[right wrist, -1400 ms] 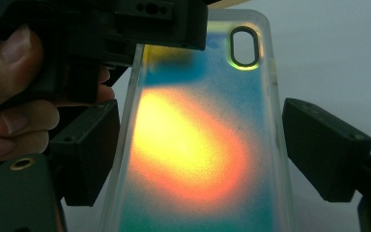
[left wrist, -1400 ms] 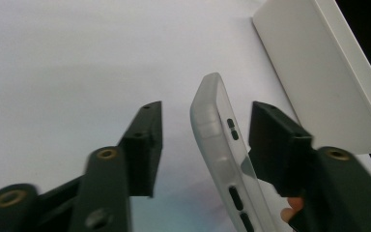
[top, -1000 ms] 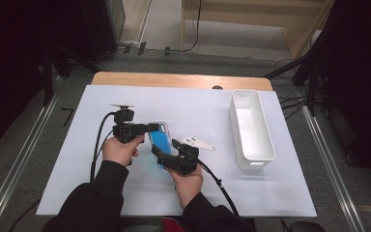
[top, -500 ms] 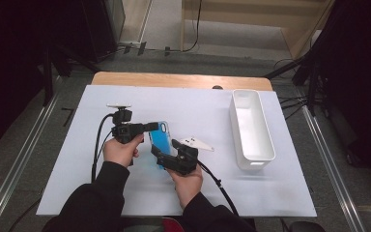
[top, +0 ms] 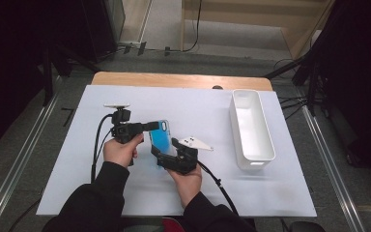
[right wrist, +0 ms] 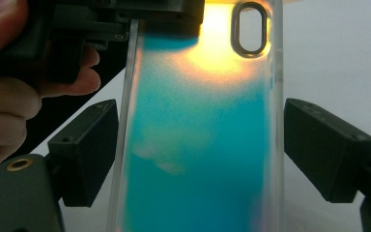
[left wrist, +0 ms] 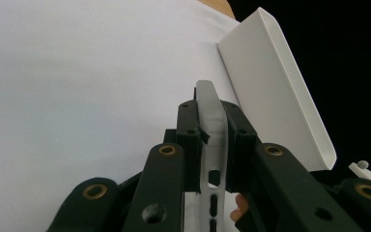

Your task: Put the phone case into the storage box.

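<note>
High view: the translucent blue phone case (top: 162,137) sits mid-frame between the left gripper (top: 150,126) and right gripper (top: 166,155), with the white oblong tray (top: 251,126) well right on the worktop (top: 125,188).

Left gripper view – jaws have just closed, clamped on the case's edge.

Right gripper view – jaws opening, apart from both sides of the case.

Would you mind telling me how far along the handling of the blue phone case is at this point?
Done: the phone case is off the table, and the left gripper is clamped on its edge, its jaws having just closed. In hand: the right gripper straddles the case with gaps at both pads, so it looks open. Left: probably setting the case into the white bin, which holds nothing yet.
</note>
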